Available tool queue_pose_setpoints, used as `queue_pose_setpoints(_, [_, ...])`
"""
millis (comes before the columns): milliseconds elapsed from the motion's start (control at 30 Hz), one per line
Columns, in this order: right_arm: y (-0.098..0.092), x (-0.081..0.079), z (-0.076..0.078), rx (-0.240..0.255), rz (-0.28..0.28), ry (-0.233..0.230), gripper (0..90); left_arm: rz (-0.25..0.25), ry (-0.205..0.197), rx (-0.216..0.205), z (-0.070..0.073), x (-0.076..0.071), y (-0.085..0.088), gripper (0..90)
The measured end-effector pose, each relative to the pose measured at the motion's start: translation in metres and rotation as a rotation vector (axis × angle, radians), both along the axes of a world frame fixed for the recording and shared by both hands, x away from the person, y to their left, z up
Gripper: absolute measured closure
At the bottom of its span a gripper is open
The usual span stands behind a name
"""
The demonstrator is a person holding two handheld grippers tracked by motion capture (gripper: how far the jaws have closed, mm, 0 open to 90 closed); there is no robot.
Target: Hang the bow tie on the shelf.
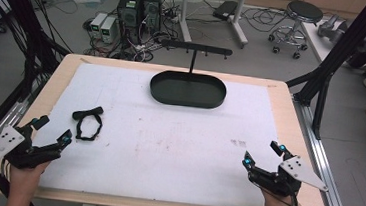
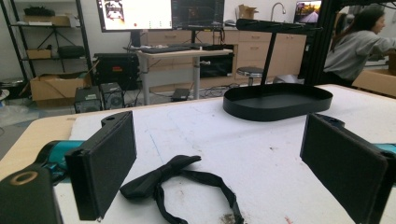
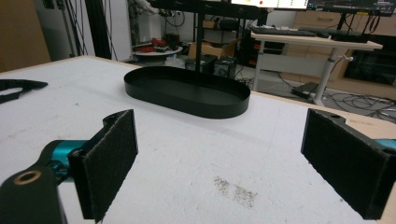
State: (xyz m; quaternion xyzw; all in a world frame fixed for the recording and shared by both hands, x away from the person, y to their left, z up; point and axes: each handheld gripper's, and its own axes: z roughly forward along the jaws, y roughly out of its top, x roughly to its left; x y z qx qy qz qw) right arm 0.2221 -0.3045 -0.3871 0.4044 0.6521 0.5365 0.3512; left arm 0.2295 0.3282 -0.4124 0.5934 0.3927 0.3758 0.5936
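A black bow tie with a looped strap [image 1: 87, 122] lies on the white mat at the left, also close ahead in the left gripper view [image 2: 180, 184]. My left gripper [image 1: 54, 128] rests at the near left corner, open, its jaws just short of the bow tie. At the near right my right gripper [image 1: 263, 154] is open with nothing between its jaws. A black oval tray [image 1: 188, 90] with a T-shaped stand [image 1: 194, 49] sits at the far middle of the table, also seen in the left gripper view [image 2: 278, 101] and the right gripper view [image 3: 187, 91].
The white mat [image 1: 168, 132] covers most of the wooden table [image 1: 289, 122]. Black frame posts [image 1: 344, 47] rise at the right, cables hang at the left. A person [image 2: 357, 46] sits beyond the table's far right. Computers and a stool stand on the floor behind.
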Motion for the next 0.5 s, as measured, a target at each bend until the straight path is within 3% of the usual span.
queue_pose_setpoints(267, [-0.0048,0.0013,-0.0025,0.030,0.006,0.011,9.9,-0.016,-0.004,-0.014,0.0040,0.0005,0.0020,11.0])
queue_pose_setpoints(500, [-0.0092,0.0013,-0.0044,0.046,0.004,0.013,9.9,-0.051,0.027,0.003,0.0017,0.0045,-0.0024,11.4])
